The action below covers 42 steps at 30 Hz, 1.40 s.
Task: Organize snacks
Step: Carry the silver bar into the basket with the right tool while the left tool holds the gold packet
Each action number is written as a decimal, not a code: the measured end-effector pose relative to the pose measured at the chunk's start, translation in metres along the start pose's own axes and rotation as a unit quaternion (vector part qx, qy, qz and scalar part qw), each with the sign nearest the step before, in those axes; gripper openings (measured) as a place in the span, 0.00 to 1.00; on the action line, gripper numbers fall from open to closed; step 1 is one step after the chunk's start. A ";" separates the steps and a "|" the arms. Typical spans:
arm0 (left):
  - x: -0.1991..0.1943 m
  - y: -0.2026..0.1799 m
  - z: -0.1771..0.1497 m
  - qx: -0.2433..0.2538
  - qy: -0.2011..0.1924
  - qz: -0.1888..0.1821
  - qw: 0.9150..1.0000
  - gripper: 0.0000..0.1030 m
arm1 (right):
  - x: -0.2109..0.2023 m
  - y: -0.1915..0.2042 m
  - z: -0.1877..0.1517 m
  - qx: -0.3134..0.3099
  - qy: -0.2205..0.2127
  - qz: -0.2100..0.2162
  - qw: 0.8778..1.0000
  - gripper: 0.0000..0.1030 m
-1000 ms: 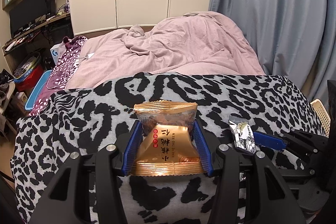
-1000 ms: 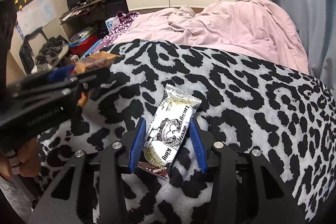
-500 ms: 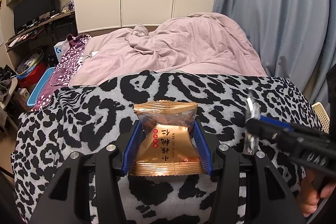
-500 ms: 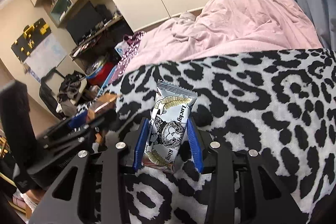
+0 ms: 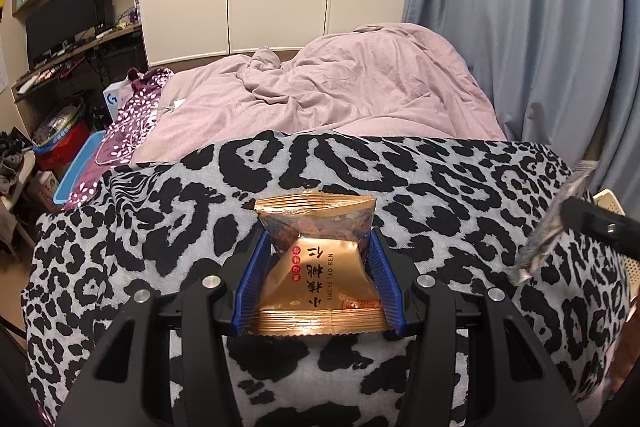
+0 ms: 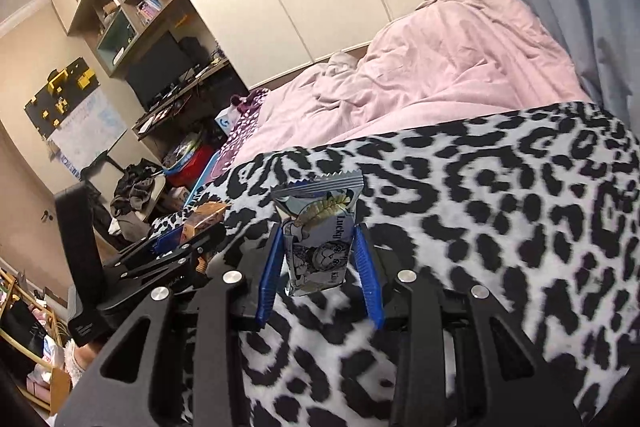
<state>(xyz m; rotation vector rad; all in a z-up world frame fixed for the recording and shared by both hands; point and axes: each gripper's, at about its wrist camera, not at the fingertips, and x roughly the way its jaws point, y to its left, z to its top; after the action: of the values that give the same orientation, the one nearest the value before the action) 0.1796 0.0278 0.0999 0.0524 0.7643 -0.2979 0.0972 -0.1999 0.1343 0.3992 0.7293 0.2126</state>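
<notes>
Holding gold snack packet (image 5: 318, 267), left tool (image 5: 318, 277) clamps it above leopard-print blanket (image 5: 460, 187). Right tool (image 6: 320, 259), jaws just closing, grips cat-print snack bar (image 6: 320, 235) clear of blanket. Both snacks picked up; sorting place not in view, placing still left.

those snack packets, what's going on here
A person is sorting snacks over a leopard-print blanket with a claw in each hand. The left claw is clamped on a gold snack packet. The right claw has just been closing its jaws on a silver cat-print snack bar, held clear of the blanket.
</notes>
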 end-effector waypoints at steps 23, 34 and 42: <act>-0.004 -0.113 -0.001 0.091 -0.003 -0.031 0.995 0.49 | -0.101 -0.092 -0.029 0.068 -0.069 -0.042 0.994 0.36; -0.003 -0.188 -0.001 0.144 0.000 -0.064 0.988 0.49 | -0.161 -0.168 -0.047 0.136 -0.123 -0.091 0.979 0.36; 0.001 -0.253 -0.006 0.191 0.006 -0.098 0.977 0.49 | -0.216 -0.236 -0.073 0.194 -0.165 -0.161 0.954 0.36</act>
<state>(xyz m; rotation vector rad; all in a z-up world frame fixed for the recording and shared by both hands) 0.1045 -0.2137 0.1106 0.3422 0.7161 -0.6310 -0.0981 -0.4626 0.1149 0.6635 0.4914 -0.3066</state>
